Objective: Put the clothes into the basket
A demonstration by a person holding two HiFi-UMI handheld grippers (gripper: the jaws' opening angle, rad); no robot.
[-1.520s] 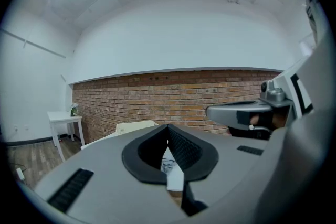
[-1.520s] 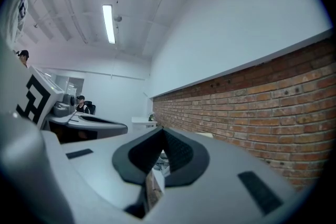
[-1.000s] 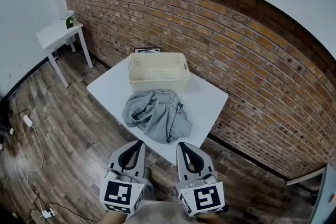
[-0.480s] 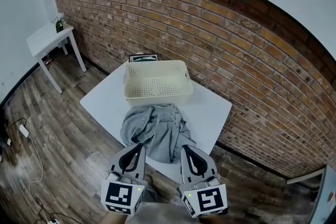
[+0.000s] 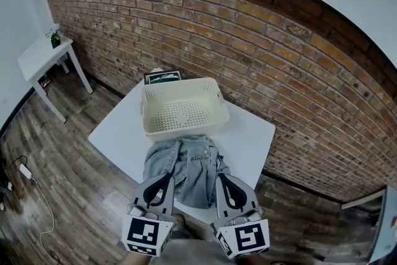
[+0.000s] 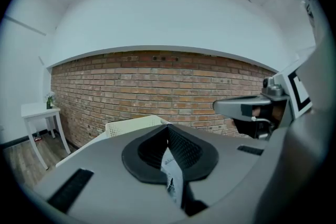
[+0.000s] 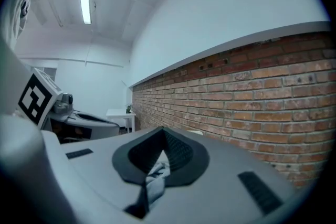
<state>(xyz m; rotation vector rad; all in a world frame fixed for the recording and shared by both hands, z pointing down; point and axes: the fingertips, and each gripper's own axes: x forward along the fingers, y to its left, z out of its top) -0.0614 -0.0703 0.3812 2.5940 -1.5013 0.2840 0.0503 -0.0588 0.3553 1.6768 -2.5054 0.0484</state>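
Left gripper (image 5: 168, 177) and right gripper (image 5: 221, 177) have advanced onto crumpled grey-blue cloth garment (image 5: 189, 161), nearside of cream perforated plastic basket (image 5: 186, 128); both clamped on it.

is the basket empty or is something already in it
Empty: in the head view the cream basket has a bare perforated floor. The grey-blue garment sits on the white table in front of it.

On white table (image 5: 248, 133): basket (image 5: 186, 126), clothes (image 5: 186, 164)
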